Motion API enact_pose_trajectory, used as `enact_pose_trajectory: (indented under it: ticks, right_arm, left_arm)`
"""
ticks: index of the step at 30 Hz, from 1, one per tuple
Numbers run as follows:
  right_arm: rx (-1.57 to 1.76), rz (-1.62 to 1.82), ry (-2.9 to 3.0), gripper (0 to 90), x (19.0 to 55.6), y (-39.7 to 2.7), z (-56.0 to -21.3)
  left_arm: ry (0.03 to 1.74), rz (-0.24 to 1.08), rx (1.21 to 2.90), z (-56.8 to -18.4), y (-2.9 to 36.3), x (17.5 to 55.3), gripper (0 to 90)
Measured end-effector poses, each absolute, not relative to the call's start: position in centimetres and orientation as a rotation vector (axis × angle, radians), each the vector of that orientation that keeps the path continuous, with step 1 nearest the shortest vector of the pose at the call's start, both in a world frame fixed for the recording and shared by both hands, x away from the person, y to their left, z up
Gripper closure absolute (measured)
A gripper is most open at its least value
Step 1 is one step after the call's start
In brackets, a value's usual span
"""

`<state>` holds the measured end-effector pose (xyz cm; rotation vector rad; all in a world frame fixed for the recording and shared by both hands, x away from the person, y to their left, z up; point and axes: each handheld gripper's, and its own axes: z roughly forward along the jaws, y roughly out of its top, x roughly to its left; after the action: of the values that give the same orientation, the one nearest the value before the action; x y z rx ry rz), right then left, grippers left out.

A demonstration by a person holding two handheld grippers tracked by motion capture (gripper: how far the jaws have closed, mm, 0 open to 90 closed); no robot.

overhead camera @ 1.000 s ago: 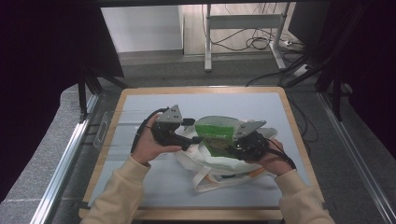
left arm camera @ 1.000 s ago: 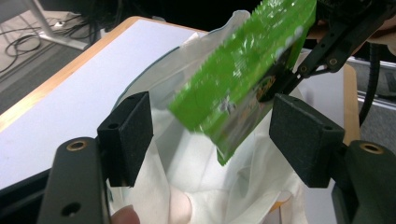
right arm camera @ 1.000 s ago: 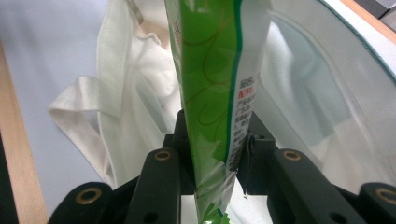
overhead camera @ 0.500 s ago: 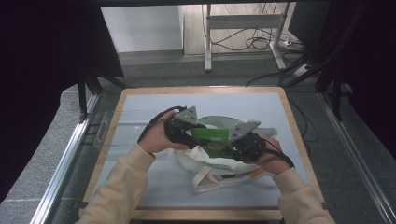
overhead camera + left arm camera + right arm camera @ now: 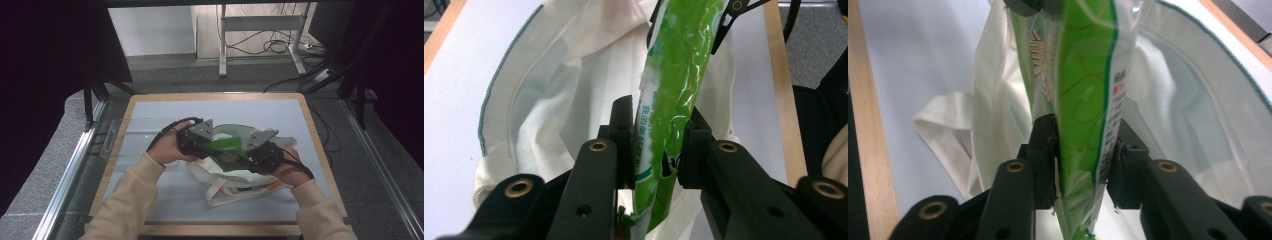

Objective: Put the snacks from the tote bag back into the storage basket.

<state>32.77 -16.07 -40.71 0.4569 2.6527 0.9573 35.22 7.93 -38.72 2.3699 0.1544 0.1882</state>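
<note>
Compared with the frame one second earlier, the left gripper (image 5: 207, 146) has come in from the bag's left end, and its jaws have just been closing onto the green snack bag (image 5: 227, 152). The right gripper (image 5: 251, 157), its jaws just eased slightly wider, grasps the opposite end. The bag hangs over the white tote bag (image 5: 235, 177) on the table (image 5: 150, 112). Its print is too blurred to read.

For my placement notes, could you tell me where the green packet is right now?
In the high view, the green packet is mid-table above the white cloth bag, between the left hand-held gripper and right hand-held gripper.
</note>
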Motion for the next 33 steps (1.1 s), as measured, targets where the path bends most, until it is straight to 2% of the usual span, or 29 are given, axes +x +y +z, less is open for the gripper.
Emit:
enact_pose_trajectory:
  ticks: [7,12,21,33]
  right_arm:
    - [0.564,1.095,2.558,44.0,32.0,-17.4,-40.8]
    - [0.705,1.232,2.445,37.3,31.0,-18.7,-41.1]
    - [0.846,1.367,2.322,34.7,29.8,-21.1,-41.6]
    - [0.880,1.371,2.330,33.5,29.5,-21.8,-42.4]
  left_arm:
    - [0.182,0.196,2.333,-38.3,8.8,35.3,75.4]
    - [0.221,0.192,2.293,-38.2,9.8,35.4,75.2]
    - [0.264,0.197,2.250,-37.5,11.2,35.4,75.3]
    - [0.290,0.225,2.220,-36.3,13.0,35.1,75.4]
